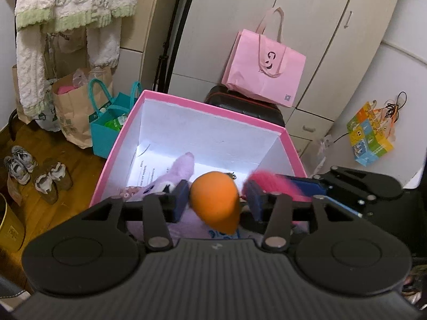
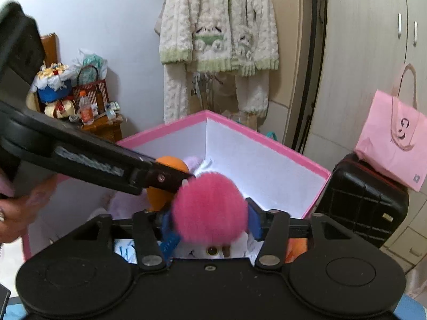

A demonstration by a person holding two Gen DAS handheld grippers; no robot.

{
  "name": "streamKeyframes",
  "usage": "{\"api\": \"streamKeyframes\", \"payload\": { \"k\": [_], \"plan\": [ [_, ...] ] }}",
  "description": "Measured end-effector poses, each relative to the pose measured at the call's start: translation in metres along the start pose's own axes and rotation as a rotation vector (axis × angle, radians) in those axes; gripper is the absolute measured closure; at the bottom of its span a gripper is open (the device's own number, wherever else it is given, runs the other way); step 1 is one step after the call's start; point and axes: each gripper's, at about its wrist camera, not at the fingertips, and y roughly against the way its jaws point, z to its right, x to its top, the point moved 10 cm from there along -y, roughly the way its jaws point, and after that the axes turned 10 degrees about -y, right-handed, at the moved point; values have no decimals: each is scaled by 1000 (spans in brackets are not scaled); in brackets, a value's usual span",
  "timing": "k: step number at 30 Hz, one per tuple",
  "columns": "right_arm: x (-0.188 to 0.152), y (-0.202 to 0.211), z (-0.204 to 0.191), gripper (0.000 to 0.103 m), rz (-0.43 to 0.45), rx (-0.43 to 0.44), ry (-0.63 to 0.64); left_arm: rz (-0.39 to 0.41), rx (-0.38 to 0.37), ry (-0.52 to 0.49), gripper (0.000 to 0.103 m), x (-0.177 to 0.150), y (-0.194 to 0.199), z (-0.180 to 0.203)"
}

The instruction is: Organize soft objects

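Note:
A pink box (image 1: 213, 108) with white inner walls stands open below both grippers; it also shows in the right wrist view (image 2: 267, 144). My left gripper (image 1: 216, 200) is shut on an orange soft ball (image 1: 214, 201) over the box. My right gripper (image 2: 210, 221) is shut on a fluffy pink pom-pom (image 2: 209, 208) over the box, right beside the left gripper. The pom-pom (image 1: 267, 181) and the orange ball (image 2: 168, 162) each show in the other view. A lilac plush toy (image 1: 178, 170) lies inside the box. A white plush face (image 2: 213, 250) shows under the right gripper.
A pink shopping bag (image 1: 264, 69) sits on a black suitcase (image 1: 245, 104) behind the box. Paper and teal bags (image 1: 106, 122) and shoes (image 1: 34, 173) are on the floor at left. A fuzzy white robe (image 2: 218, 40) hangs on the wall. Wardrobe doors stand behind.

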Motion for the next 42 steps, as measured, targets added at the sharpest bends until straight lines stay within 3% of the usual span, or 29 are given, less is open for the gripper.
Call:
{"api": "streamKeyframes", "payload": {
  "k": [1, 5, 14, 23, 29, 38, 42],
  "plan": [
    [-1, -2, 0, 37, -4, -8, -1, 10, 8, -9, 42, 1, 3, 2],
    [-3, 4, 1, 26, 21, -27, -9, 33, 57, -49, 32, 1, 14, 4],
    [-10, 49, -3, 23, 92, -35, -57, 43, 47, -103, 14, -13, 44, 18],
    [-26, 88, -14, 21, 72, -105, -75, -2, 127, -161, 10, -25, 75, 32],
    [-33, 118, -22, 12, 73, -147, -75, -29, 207, -182, 6, -30, 105, 39],
    [-47, 165, -37, 6, 82, -176, -108, -17, 216, -289, 6, -38, 148, 69],
    [-54, 184, -33, 0, 78, -260, -200, -3, 230, -312, 5, -46, 163, 77]
  ]
}}
